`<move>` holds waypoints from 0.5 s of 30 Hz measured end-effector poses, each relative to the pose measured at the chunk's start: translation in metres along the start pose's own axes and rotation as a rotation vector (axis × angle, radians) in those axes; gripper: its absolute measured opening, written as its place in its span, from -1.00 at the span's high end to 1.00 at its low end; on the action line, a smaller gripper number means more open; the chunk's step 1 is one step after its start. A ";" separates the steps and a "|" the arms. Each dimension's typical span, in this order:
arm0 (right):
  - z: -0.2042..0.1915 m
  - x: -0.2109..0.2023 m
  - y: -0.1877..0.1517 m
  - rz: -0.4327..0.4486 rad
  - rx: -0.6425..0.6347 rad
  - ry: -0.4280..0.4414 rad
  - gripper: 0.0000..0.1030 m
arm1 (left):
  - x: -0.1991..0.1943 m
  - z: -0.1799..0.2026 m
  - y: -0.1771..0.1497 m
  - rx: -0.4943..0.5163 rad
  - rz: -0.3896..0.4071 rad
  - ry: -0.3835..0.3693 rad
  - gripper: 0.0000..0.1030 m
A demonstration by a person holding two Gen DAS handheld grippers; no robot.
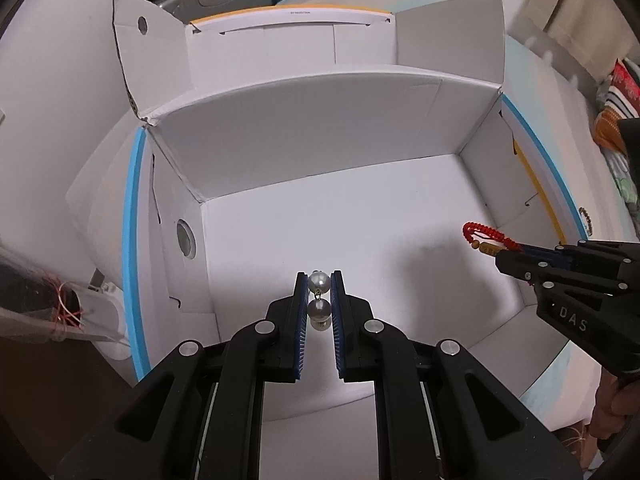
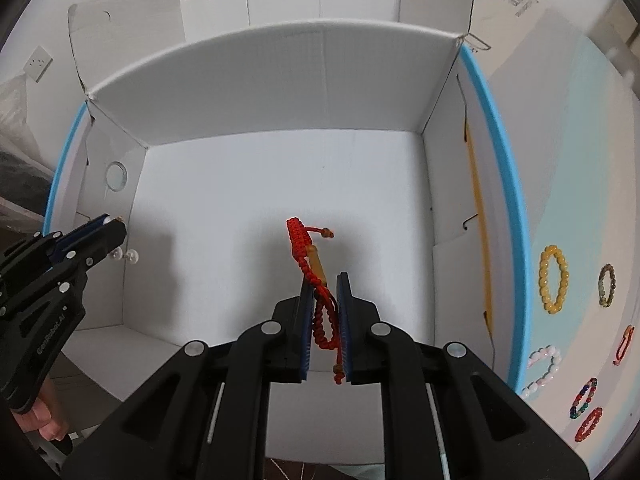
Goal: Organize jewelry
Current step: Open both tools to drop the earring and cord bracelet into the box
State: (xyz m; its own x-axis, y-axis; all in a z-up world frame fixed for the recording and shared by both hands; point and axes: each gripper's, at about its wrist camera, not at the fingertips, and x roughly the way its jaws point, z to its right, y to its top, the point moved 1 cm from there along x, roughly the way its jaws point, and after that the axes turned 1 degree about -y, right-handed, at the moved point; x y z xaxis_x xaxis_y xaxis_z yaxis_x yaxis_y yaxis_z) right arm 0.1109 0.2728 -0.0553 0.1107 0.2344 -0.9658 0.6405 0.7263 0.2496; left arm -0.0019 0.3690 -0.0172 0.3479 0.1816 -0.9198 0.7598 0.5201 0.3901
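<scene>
- Step in hand, as I read it: both pieces carried over the open white cardboard box [image 1: 320, 208], drop-off pending. Box floor looks bare, nothing deposited there that I can see.
- Left gripper [image 1: 319, 280]: clamped on a pearl earring [image 1: 319, 281], one pearl at the tips, a second linked just behind it between the blue pads. It hangs over the left half of the box, near the wall with the round hole [image 1: 186, 237].
- Right gripper [image 2: 325, 280]: clenched on a red braided cord bracelet [image 2: 308, 252]; the loop with its amber tube bead sticks out past the tips, the tail runs back between the pads. It sits over the middle-to-right part of the floor.
- Pose: both grippers point steeply down into the box, well apart from each other, neither piece touching the floor from what the views show.
- Next move, my call: lower a bit, release each piece in its own spot, keep them apart so the cord doesn't snag the earring hook.
- Still outside on the pale surface right of the box: yellow bead bracelet [image 2: 554, 278], a dark one [image 2: 607, 285], a white one [image 2: 542, 370], and some red and multicolour ones. More trips likely.
</scene>
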 end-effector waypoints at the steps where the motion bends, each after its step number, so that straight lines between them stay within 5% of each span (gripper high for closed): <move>1: 0.000 0.000 -0.001 -0.001 0.004 0.005 0.77 | 0.001 0.000 -0.001 0.000 0.000 -0.003 0.80; 11: -0.011 0.005 -0.008 -0.014 0.010 -0.008 0.15 | 0.008 -0.004 -0.006 -0.025 0.004 0.021 0.72; 13: -0.013 0.002 -0.011 -0.006 0.010 -0.002 0.02 | 0.008 -0.007 -0.007 -0.038 0.003 0.037 0.21; 15: -0.008 0.001 -0.010 0.007 0.010 0.012 -0.12 | 0.006 -0.009 -0.007 -0.043 0.020 0.063 -0.06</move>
State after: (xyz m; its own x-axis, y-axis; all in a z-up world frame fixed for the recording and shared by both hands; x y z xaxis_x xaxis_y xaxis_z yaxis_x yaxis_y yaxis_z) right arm 0.0986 0.2704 -0.0578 0.1055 0.2471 -0.9632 0.6476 0.7180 0.2551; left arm -0.0102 0.3735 -0.0260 0.3266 0.2433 -0.9133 0.7284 0.5510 0.4072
